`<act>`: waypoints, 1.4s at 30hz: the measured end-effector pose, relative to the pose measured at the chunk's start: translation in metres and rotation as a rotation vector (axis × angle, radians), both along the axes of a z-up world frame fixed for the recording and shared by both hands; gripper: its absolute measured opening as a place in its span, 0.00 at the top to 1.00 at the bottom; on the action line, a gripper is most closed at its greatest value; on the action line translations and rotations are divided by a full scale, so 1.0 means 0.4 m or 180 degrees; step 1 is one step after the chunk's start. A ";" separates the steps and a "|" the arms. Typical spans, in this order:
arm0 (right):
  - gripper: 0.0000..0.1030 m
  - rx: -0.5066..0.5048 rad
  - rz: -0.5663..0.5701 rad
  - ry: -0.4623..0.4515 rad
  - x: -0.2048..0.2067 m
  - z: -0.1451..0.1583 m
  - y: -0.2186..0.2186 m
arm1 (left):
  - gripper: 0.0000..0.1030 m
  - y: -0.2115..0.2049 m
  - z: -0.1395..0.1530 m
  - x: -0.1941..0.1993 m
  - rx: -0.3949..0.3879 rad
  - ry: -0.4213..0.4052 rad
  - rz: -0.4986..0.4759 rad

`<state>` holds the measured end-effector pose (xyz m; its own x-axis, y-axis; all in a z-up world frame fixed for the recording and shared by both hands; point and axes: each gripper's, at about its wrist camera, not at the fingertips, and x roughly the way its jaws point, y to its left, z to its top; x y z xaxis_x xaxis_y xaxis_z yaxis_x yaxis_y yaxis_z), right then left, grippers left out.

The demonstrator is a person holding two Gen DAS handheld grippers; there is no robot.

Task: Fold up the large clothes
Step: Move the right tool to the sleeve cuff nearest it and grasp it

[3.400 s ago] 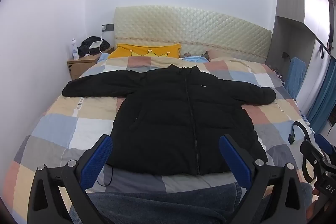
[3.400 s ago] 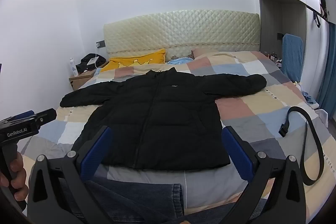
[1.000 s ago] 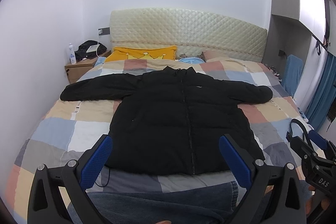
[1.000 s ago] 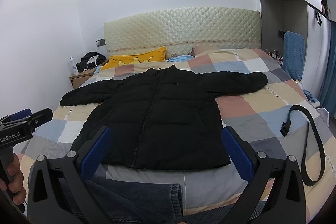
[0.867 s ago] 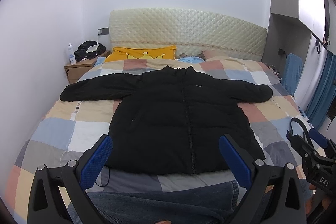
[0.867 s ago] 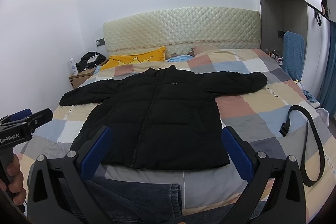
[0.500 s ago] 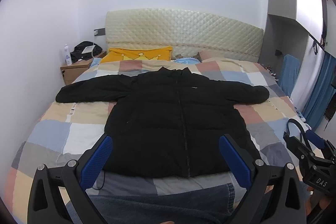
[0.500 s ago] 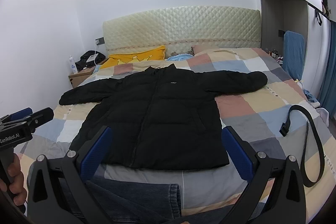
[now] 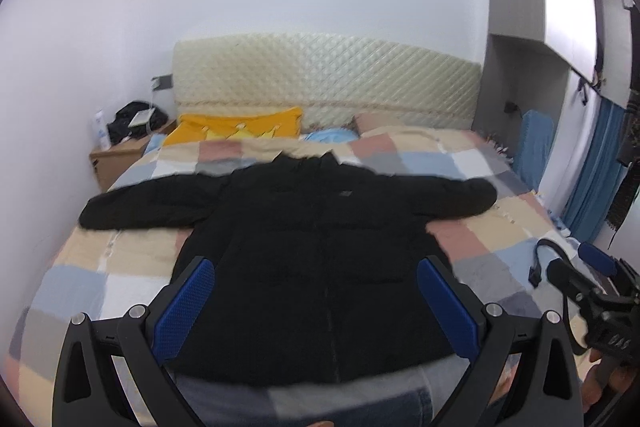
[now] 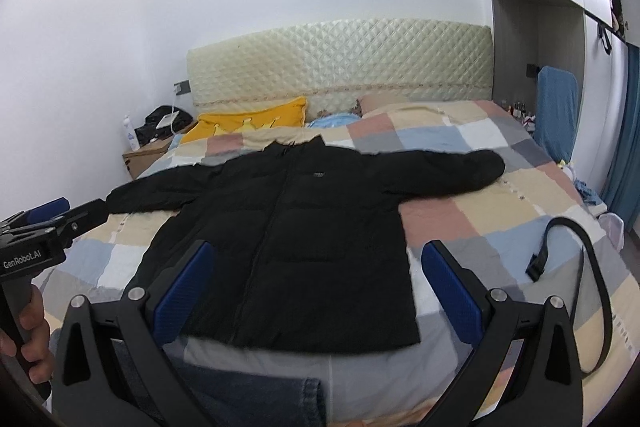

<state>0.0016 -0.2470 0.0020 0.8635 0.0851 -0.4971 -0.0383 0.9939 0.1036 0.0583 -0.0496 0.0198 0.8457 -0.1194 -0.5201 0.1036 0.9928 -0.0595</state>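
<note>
Jacket [image 10: 304, 227]: black, puffy quilted shell, centre zip, small unreadable chest tag; flat on bed, sleeves spread.
Bed [image 10: 500, 195]: pastel checked cover, cream diamond-quilted headboard.
Left gripper [image 9: 316, 291]: blue textured pads wide apart, empty; body reads "GenRobot.AI".
Right gripper [image 10: 316, 279]: fingers spread wide, empty.
Strap [image 10: 592, 267]: black loop, beside jacket.

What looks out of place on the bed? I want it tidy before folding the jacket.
A loose black strap lies curled on the checked bedspread right of the black jacket, apart from it. The jacket itself lies flat, sleeves spread.
</note>
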 end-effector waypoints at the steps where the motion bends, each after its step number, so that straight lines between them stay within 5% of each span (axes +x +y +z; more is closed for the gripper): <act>1: 0.00 0.0024 0.0026 -0.0053 0.009 0.010 -0.012 | 0.00 -0.009 -0.007 0.028 -0.0017 -0.0049 -0.0056; 9: 0.00 -0.0102 -0.0233 -0.0339 0.172 0.045 -0.156 | 0.00 -0.040 -0.087 0.220 -0.0075 0.0102 -0.0173; 14: 0.00 0.0043 -0.0374 -0.0149 0.345 -0.009 -0.304 | 0.00 -0.032 -0.133 0.271 -0.0136 0.0142 -0.0148; 19: 0.04 0.0344 -0.0578 0.0080 0.533 -0.111 -0.462 | 0.00 -0.024 -0.184 0.324 -0.0114 0.0263 -0.0087; 28: 0.07 0.0349 -0.1194 -0.0027 0.813 -0.252 -0.725 | 0.00 0.001 -0.284 0.446 -0.0130 0.0445 0.0131; 34: 0.13 0.0481 -0.1633 0.0206 0.971 -0.414 -0.944 | 0.00 0.028 -0.332 0.519 -0.0136 0.0499 0.0328; 39: 0.14 0.1171 -0.1732 0.0365 1.011 -0.559 -1.095 | 0.00 0.053 -0.381 0.583 -0.0229 0.0624 0.0460; 42: 0.32 0.1017 -0.1596 0.0447 1.045 -0.606 -1.092 | 0.00 0.052 -0.411 0.617 -0.0195 0.0733 0.0470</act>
